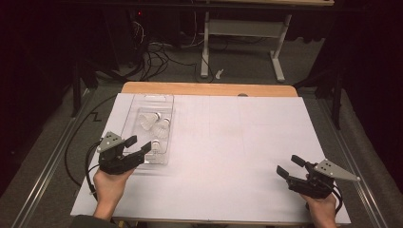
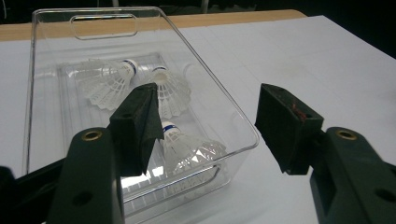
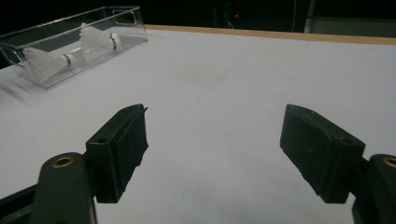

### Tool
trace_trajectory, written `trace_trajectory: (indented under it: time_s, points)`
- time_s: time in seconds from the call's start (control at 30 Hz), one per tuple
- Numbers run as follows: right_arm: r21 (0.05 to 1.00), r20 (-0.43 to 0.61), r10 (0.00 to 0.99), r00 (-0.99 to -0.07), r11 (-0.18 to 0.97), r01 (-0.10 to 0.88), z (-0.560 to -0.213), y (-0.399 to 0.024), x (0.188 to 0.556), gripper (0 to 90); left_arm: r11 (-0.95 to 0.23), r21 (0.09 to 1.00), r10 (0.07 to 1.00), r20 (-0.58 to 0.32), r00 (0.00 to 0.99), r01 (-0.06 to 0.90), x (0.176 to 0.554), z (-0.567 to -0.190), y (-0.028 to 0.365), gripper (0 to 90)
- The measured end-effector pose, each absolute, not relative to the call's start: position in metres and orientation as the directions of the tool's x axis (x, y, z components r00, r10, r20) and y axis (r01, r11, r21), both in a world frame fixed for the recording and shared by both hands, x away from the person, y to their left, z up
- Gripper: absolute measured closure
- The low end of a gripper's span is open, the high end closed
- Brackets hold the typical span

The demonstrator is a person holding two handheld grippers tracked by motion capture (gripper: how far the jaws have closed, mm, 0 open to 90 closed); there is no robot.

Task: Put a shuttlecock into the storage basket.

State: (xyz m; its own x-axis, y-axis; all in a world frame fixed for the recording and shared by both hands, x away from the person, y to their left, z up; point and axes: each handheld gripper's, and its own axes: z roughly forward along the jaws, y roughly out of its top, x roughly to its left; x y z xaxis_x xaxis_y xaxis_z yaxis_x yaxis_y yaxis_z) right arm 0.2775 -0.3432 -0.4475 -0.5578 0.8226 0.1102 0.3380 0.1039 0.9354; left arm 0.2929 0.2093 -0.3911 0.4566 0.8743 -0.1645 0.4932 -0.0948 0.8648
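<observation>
**Left gripper view: jaws spread at the tray's near corner**

From here my left gripper (image 2: 208, 128) hides part of the nearest white feathered shuttlecock (image 2: 184, 144); one jaw stands over the tray's inside, the other outside its wall. I see the clear rectangular plastic tray (image 2: 224, 119) with a handle slot, holding three shuttlecocks just ahead of the jaws, which pinch nothing. My right gripper (image 3: 215, 149) is spread too, over bare white table cover (image 3: 243, 84), the tray far off to its left.
</observation>
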Motion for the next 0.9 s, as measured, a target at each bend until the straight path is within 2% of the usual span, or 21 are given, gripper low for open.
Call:
trace_trajectory:
  time_s: [0.9]
  points:
    - [0.935,0.109,0.822,-0.559,0.105,0.337,-0.448,-0.343,0.278,23.4,-0.094,0.883,0.869,-0.153,0.471,0.461,0.281,-0.399,0.208,40.1]
